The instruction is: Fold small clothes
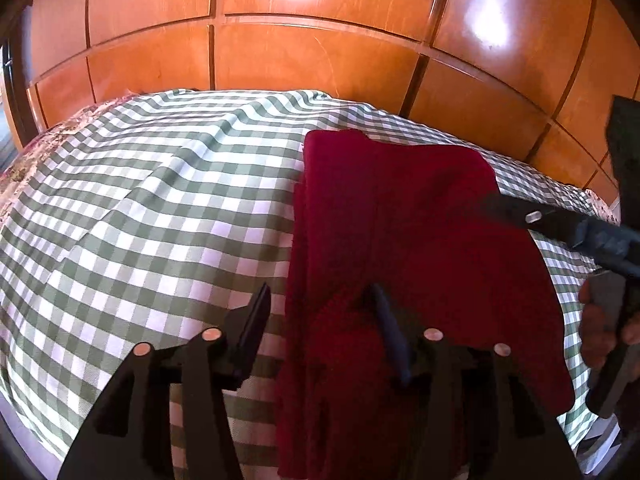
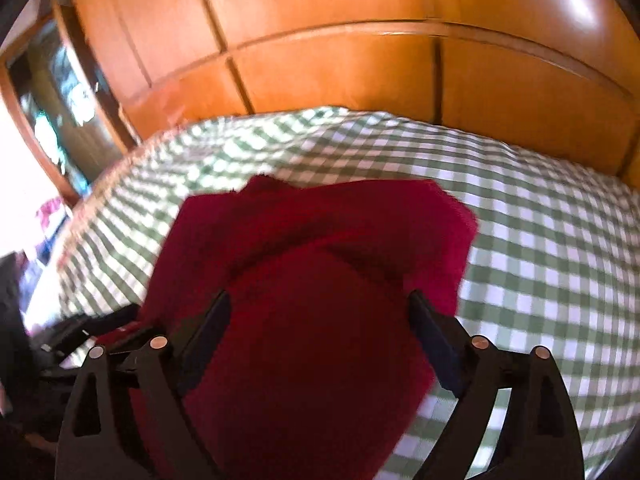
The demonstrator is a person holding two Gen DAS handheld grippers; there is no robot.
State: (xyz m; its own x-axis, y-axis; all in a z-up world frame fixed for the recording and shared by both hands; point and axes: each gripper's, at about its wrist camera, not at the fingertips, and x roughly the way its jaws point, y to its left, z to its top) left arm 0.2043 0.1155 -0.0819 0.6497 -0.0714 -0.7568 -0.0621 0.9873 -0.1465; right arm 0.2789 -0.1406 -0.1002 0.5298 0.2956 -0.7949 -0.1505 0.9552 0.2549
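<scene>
A dark red knitted garment (image 1: 420, 240) lies folded on a green-and-white checked cloth (image 1: 160, 220). My left gripper (image 1: 320, 312) stands open at the garment's near left edge. Its left finger is over the checked cloth and its right finger is over the red fabric. My right gripper (image 2: 320, 316) is wide open just above the near part of the garment (image 2: 320, 240), with nothing pinched. In the left wrist view one of the right gripper's fingers (image 1: 520, 214) reaches in over the garment's right side, with a hand (image 1: 600, 320) behind it.
Orange wooden wardrobe panels (image 1: 320, 60) rise right behind the covered surface. A glass-fronted door (image 2: 60, 100) stands at the far left. A floral cloth (image 1: 24, 168) shows under the checked one at the left edge. Checked cloth (image 2: 540, 280) spreads right of the garment.
</scene>
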